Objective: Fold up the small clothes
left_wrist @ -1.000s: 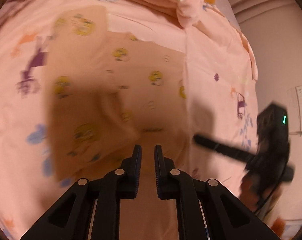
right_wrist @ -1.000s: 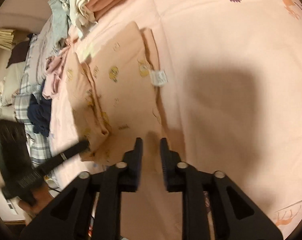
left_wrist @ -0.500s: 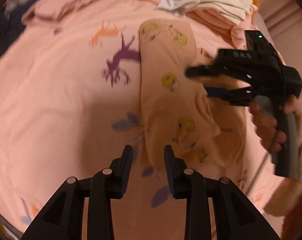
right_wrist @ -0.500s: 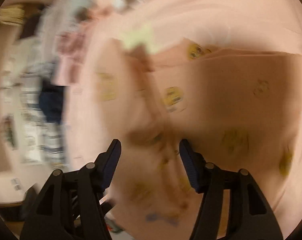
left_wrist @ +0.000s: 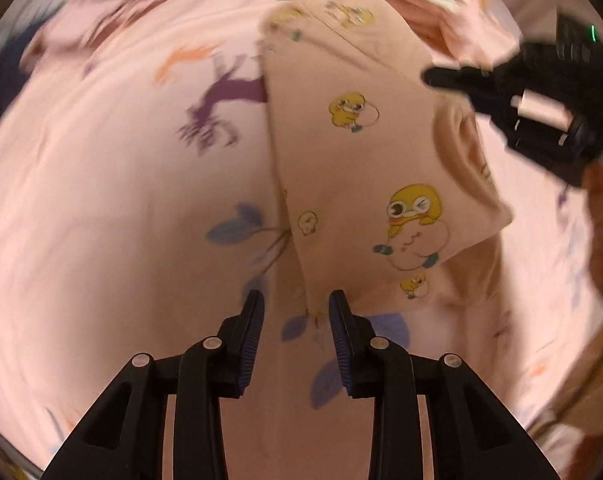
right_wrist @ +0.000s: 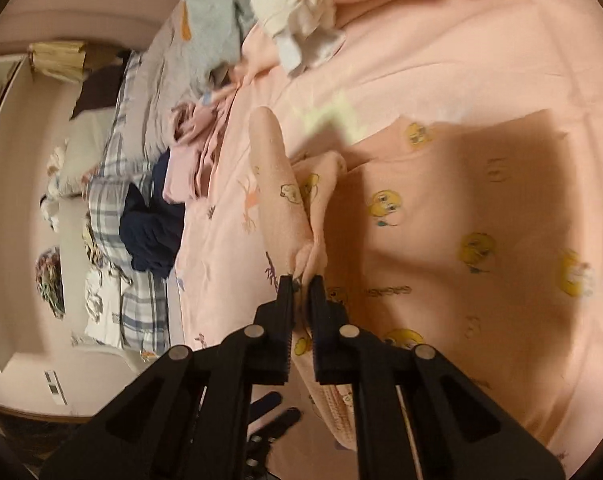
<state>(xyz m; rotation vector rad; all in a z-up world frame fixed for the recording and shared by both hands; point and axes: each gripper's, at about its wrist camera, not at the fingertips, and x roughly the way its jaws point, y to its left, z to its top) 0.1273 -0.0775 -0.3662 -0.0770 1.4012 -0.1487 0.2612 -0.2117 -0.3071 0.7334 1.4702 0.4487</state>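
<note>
Shirt [right_wrist: 441, 240] is lying on the bed [left_wrist: 101, 200]; right gripper [right_wrist: 301, 280] fingers are pinching its sleeve, left gripper [left_wrist: 297, 308] fingers are released around its corner. Sleeve may be slipping, grip looking shallow.

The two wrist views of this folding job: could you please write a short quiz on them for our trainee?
1. True or false: the left gripper is open.
2. What does the right gripper pinch? A) the peach garment B) the navy clothing C) the cream clothes
3. Fill in: the garment lies on a pink ____.

Key: 1 true, its fingers stand apart with nothing held between them; 2 A; 3 bedsheet.
</note>
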